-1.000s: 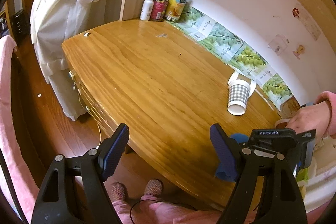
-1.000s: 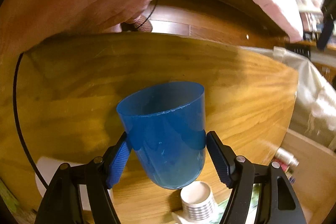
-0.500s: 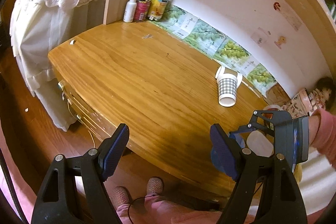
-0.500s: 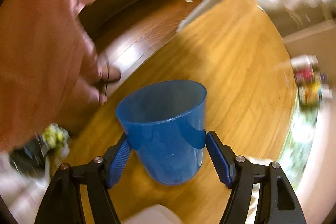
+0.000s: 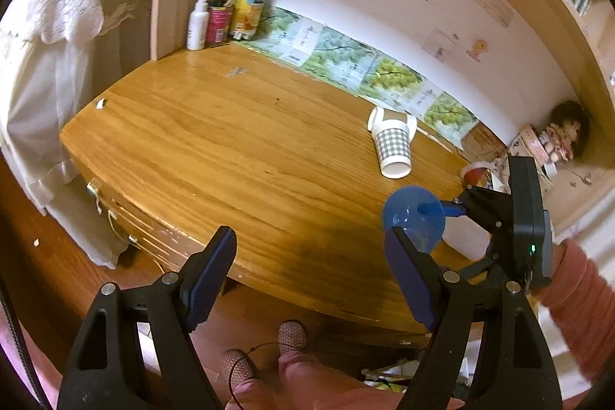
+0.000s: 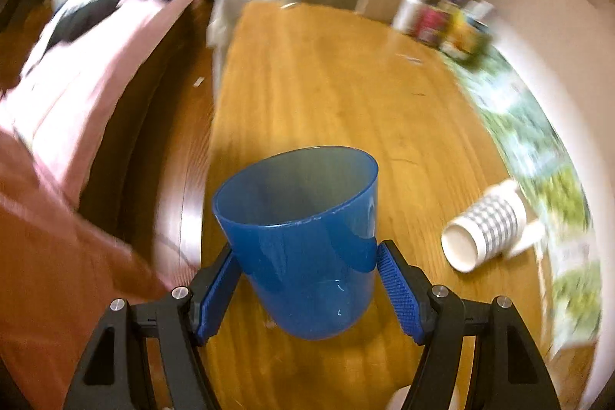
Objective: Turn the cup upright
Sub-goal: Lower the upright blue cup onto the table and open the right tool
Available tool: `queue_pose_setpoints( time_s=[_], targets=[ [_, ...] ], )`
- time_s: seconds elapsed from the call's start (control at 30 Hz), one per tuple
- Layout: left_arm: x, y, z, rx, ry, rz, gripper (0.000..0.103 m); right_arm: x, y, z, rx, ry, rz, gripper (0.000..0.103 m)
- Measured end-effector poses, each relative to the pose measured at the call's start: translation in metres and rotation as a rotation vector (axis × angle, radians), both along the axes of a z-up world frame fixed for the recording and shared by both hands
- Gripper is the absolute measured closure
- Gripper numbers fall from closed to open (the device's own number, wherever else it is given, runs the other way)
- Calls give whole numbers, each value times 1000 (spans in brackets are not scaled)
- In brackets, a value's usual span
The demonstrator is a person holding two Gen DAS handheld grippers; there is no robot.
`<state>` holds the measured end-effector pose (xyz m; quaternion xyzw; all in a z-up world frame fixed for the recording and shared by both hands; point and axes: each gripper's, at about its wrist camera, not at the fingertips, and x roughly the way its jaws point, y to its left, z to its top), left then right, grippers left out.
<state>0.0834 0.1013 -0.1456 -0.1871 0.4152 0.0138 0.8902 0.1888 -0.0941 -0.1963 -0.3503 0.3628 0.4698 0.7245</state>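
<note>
Right claw (image 6: 307,279): clamped on the translucent blue plastic cup (image 6: 303,241), mouth up, tilted away.
Left claw (image 5: 311,275): spread wide, holding nothing.
Checked paper cup (image 6: 484,227): lying right of the right claw.

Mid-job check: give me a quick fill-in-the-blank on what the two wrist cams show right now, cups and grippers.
1. The right gripper is shut on the ____ cup.
2. The left gripper holds nothing; its jaws are ____.
3. The checkered paper cup lies on its ____ on the wooden desk.
4. The bottles and cans stand in the desk's far ____ corner in the left wrist view.

Missing words: blue; open; side; left
</note>
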Motion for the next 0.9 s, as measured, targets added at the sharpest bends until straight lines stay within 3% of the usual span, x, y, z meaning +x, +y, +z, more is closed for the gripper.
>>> queue_pose_setpoints(
  time_s=[0.17,0.5,0.9],
  targets=[
    [3,-5,3,22,-7,-60,21,7,-18,3,145,29,-233,31],
    [11,-15,9,73,-10,-159,21,9,-51,-8,352,42,-543,31],
    [18,-22,12,104,7,-232,21,7,-64,-28,456,39,-711,31]
  ],
)
